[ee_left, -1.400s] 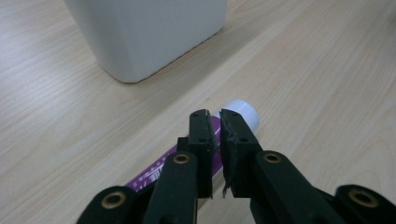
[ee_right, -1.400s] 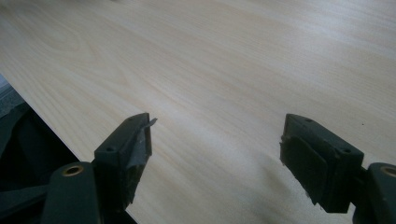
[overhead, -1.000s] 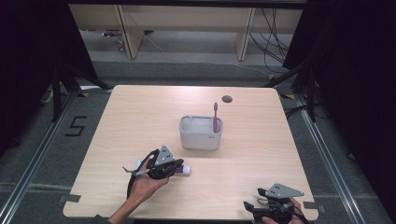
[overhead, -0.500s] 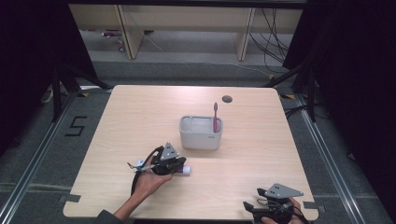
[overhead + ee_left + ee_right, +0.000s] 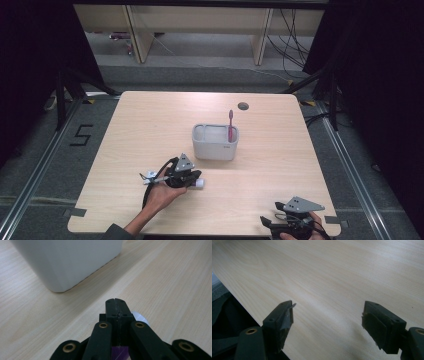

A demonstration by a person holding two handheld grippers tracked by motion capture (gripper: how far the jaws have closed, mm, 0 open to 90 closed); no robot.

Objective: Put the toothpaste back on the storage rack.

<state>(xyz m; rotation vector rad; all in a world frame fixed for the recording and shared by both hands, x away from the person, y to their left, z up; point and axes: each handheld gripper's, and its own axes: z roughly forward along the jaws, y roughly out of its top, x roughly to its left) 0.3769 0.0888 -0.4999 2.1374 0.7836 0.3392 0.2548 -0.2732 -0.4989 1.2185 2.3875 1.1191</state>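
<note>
One pale wooden worktop (image 5: 150, 130) carries everything. Near its middle stands a grey-white holder (image 5: 215, 142) with a pink toothbrush (image 5: 230, 125) upright in its right compartment. Just in front of the holder, the left hand-held gripper (image 5: 192, 180) lies low on the wood, its jaws pressed together at the tips; a small tube (image 5: 198, 184), white-capped with purple showing beneath the jaws, sits under and against them, though whether it is truly pinched is hard to tell. At the near right corner, the right hand-held gripper (image 5: 328, 317) has its jaws spread wide over bare wood.
</note>
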